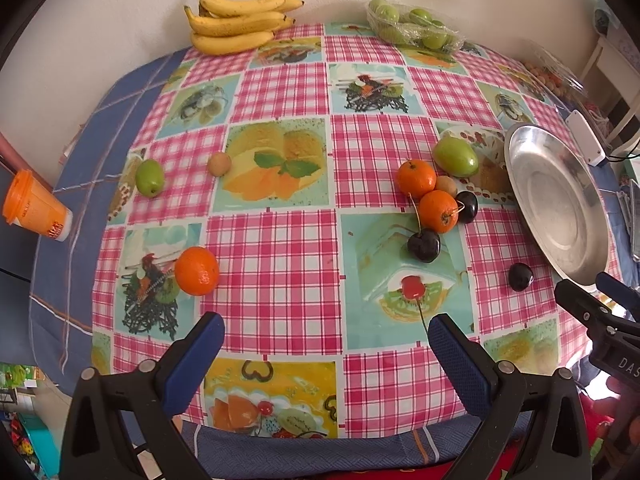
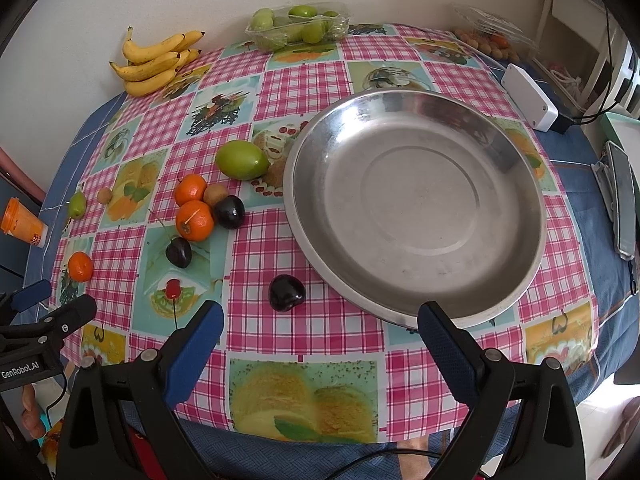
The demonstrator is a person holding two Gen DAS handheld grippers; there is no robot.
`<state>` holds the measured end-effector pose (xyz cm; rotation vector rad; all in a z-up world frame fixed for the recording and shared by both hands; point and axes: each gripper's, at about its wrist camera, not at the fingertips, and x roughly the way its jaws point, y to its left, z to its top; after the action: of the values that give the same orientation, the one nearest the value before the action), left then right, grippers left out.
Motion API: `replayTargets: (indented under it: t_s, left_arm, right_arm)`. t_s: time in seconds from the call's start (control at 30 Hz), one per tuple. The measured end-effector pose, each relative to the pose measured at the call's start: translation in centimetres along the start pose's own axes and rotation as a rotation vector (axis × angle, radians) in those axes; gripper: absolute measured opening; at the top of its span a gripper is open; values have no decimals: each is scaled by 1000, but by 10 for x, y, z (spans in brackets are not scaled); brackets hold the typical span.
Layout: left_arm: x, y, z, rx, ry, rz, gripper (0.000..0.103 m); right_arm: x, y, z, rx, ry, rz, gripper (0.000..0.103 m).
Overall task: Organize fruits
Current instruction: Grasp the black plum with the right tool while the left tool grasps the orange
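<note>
Both the left tool (image 1: 326,334) and right tool (image 2: 320,320) gape wide, empty, above the tabletop (image 2: 340,344) beside the steel plate (image 2: 416,200).

Orange cup (image 1: 34,204), white box (image 2: 529,97), checked tablecloth (image 2: 320,320).

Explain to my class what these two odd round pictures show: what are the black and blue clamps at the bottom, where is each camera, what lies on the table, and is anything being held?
Each clamp is a hand-held gripper; a person carries one in each hand, with no robot arm. A wide-angle camera on each looks forward along its two blue fingers, which bends the picture round. One view comes from the left gripper, the other from the right gripper. Both are open and hold nothing. On the checked tablecloth lie an empty metal dish, bananas, a pack of green fruit, loose oranges such as one orange, a large green fruit and a dark cherry near the dish.
</note>
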<state>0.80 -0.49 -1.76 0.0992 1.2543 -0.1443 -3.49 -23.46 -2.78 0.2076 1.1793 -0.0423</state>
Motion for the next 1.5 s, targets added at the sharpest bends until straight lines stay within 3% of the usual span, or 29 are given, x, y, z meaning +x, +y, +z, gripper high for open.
replayTargets:
  t_s: [0.1, 0.27, 0.5, 0.63, 0.83, 1.0, 1.07, 1.13, 1.27, 1.33, 1.5]
  left_arm:
    - [0, 7, 5, -19, -17, -64, 103]
    - [-16, 20, 15, 13, -154, -34, 103]
    - [-26, 54, 27, -21, -236, -106, 103]
    - [-22, 69, 29, -14, -236, -79, 103]
    - [-10, 96, 30, -23, -220, -99, 103]
    - [15, 105, 30, 0, -122, -47, 103]
    - [26, 110, 30, -22, -99, -42, 102]
    - [35, 113, 29, -43, -71, -46, 100]
    - [51, 120, 28, -93, -17, -82, 88]
    - [55, 120, 28, -100, -6, -79, 84]
    - [64, 122, 29, -120, 25, -88, 70]
  right_arm:
    - [3, 1, 2, 6, 6, 47, 98]
    - [12, 2, 7, 37, 47, 102, 98]
    - [14, 17, 10, -18, 59, 117, 98]
    - [17, 24, 8, -44, 79, 135, 98]
    - [25, 25, 8, -32, 114, 128, 98]
    - [34, 31, 10, -48, 135, 104, 96]
    - [38, 33, 11, -50, 139, 86, 90]
    - [42, 33, 12, -48, 147, 75, 71]
    - [50, 33, 12, -50, 176, 46, 61]
    - [54, 32, 13, -45, 182, 33, 50]
    - [57, 27, 13, -34, 188, 13, 46]
